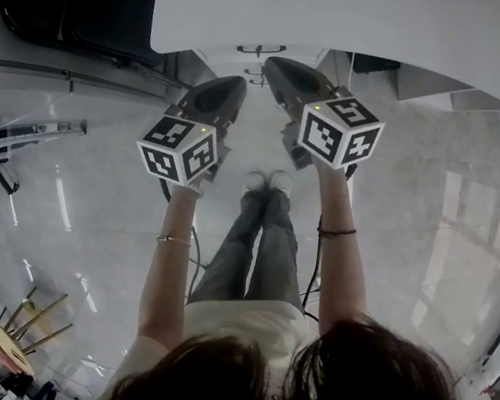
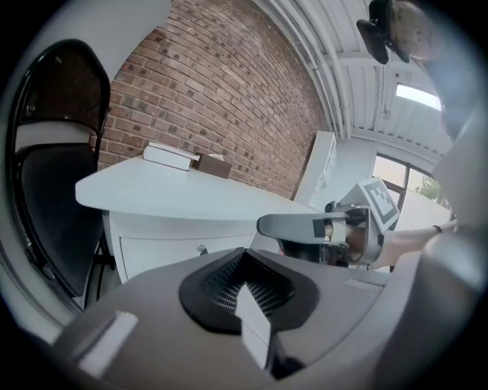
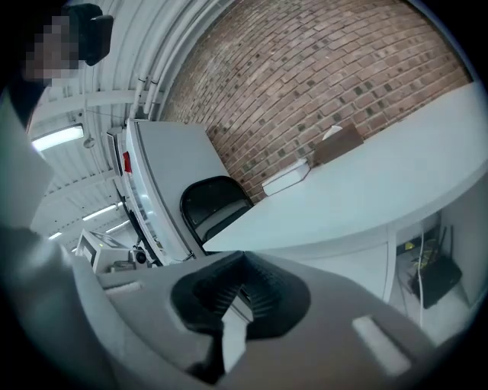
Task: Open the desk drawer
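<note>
- Here, a person stood in front of a white desk and held one gripper in each hand, both stretched toward the desk's front.
- The left gripper had its jaws pressed together. In the left gripper view the black pads met in a narrow V and nothing was between them.
- The right gripper was in the same state. Its own view showed the two jaws joined and empty.
- The drawer sat directly under the desk top, and its front looked flush with the desk body, so it was not pulled out.
- A small dark handle was on the drawer front; the left gripper view showed it too.
- In the head view the nose of the right gripper was just beside this handle. Whether it touched the handle, I could not tell.
- The left gripper was a little lower in the head view and to the left, near the drawer but apart from it.
- On the desk top lay a white box and a brown box, touching each other, close to the brick wall.
- A black chair stood at the left end of the desk.
</note>
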The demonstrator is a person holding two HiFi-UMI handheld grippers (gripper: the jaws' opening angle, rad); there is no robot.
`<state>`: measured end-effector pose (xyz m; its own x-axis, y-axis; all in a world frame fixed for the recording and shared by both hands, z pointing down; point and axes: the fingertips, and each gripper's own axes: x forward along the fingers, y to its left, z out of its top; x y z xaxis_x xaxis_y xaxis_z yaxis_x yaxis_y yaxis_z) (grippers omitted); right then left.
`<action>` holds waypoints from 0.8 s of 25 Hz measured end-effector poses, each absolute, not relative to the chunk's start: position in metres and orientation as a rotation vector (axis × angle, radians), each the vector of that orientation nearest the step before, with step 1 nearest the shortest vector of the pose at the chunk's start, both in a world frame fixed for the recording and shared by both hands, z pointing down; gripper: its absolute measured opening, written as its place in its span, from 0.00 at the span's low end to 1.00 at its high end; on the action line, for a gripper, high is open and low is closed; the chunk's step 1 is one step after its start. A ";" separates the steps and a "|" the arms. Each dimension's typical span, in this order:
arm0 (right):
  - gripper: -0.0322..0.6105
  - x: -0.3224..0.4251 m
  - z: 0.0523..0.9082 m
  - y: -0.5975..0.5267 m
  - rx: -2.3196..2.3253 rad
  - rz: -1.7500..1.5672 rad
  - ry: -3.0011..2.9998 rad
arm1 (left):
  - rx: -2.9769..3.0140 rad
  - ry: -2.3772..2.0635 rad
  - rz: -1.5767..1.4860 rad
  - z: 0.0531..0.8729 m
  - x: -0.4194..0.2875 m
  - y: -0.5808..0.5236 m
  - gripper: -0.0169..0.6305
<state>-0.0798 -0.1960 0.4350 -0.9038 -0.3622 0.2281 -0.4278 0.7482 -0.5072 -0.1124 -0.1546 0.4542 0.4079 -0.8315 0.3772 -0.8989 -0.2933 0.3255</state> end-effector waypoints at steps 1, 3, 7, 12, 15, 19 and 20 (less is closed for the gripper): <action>0.05 -0.081 0.445 -0.199 0.645 0.880 -2.820 | 2.183 -1.466 0.188 0.461 -0.114 -0.158 0.02; 0.05 -0.084 0.463 -0.206 0.660 0.923 -2.806 | 2.183 -1.461 0.198 0.473 -0.119 -0.164 0.02; 0.05 -0.091 0.489 -0.213 0.657 0.990 -2.780 | 2.161 -1.471 0.197 0.490 -0.124 -0.171 0.02; 0.05 -0.090 0.508 -0.220 0.698 1.114 -2.768 | 2.146 -1.463 0.188 0.505 -0.123 -0.171 0.02; 0.05 -0.092 0.521 -0.224 0.728 1.197 -2.747 | 2.134 -1.454 0.192 0.516 -0.123 -0.170 0.02; 0.05 -0.096 0.542 -0.233 0.746 1.336 -2.717 | 2.115 -1.462 0.179 0.529 -0.128 -0.175 0.02; 0.05 -0.097 0.547 -0.234 0.746 1.374 -2.707 | 2.109 -1.467 0.174 0.531 -0.129 -0.176 0.02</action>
<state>-0.0966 -0.2341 0.5475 -0.8859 -0.4065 0.2235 -0.4204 0.4997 -0.7573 -0.1294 -0.1763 0.5307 0.3932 -0.8239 0.4080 -0.8967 -0.2454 0.3685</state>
